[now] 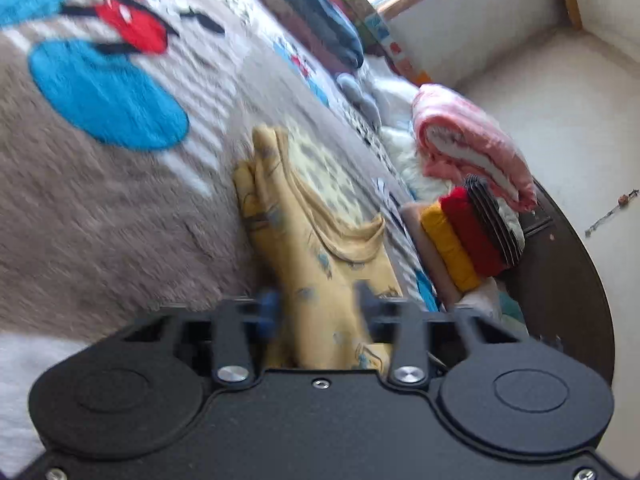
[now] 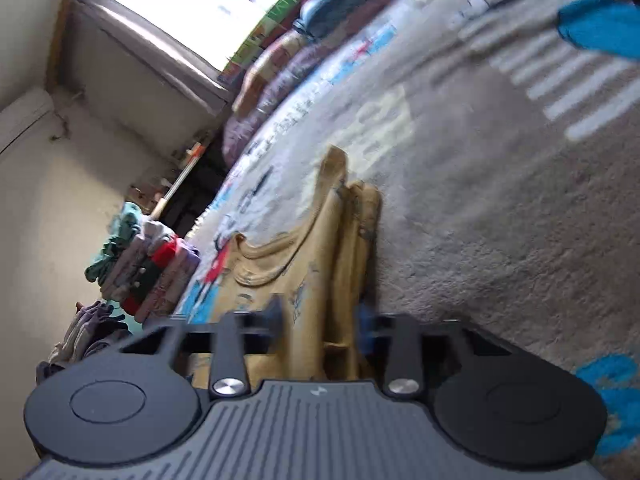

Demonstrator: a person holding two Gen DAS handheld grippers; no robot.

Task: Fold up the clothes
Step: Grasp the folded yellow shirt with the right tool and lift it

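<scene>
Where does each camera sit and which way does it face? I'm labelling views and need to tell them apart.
Left wrist: on the left gripper, facing along its jaws over the yellow garment on the cartoon blanket toward a stack of folded clothes.
Right wrist: on the right gripper, facing over the same garment toward a window.
No hand shows in either.
Shared: garment, blanket.
</scene>
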